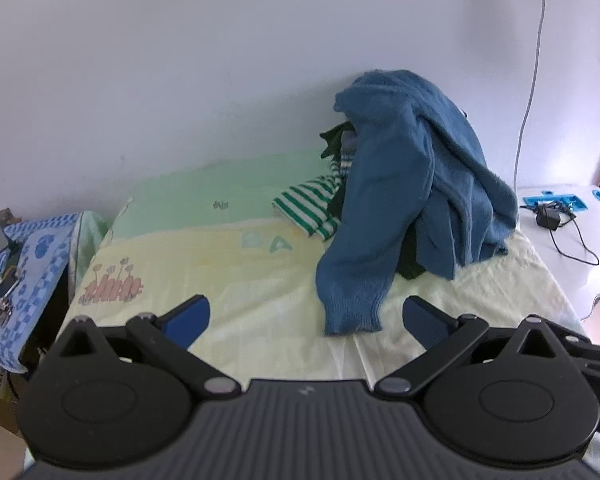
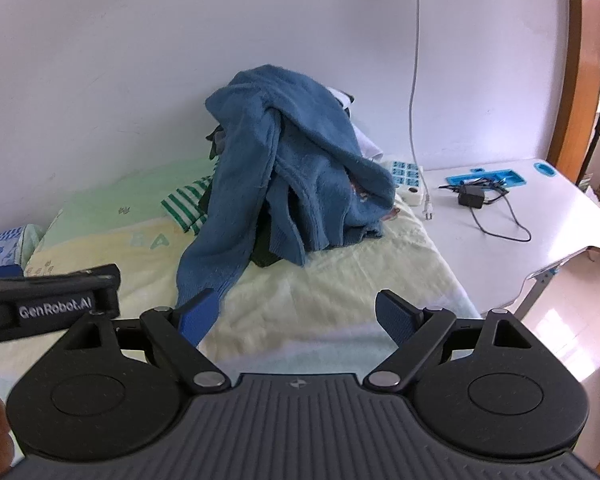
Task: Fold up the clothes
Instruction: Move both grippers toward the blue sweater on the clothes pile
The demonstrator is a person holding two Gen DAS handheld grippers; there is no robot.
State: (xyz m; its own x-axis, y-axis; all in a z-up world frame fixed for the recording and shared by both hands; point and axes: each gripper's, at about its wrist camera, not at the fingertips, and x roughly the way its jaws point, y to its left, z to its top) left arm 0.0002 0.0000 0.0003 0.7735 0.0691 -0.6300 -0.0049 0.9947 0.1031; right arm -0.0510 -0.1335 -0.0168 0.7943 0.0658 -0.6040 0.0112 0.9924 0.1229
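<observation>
Blue sweater [image 1: 412,176] sleeve [image 1: 352,280] trails forward

Right claw [image 2: 296,316], blue-padded fingers [image 2: 198,316] spread wide and empty, above a pale yellow bed cover [image 2: 320,288]. Ahead: a heaped blue fleece sweater [image 2: 296,168], one sleeve trailing to just beside the claw's left finger. Far right: a white worktop [image 2: 540,216] carrying a black adapter with cord [image 2: 474,199].

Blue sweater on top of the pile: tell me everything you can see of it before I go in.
The blue sweater is a fuzzy knit, unfolded and crumpled, draped over the clothes pile against the wall. One sleeve hangs forward, its ribbed cuff lying flat on the pale yellow sheet. A green-striped garment pokes out beside it. Neither gripper touches it.
</observation>
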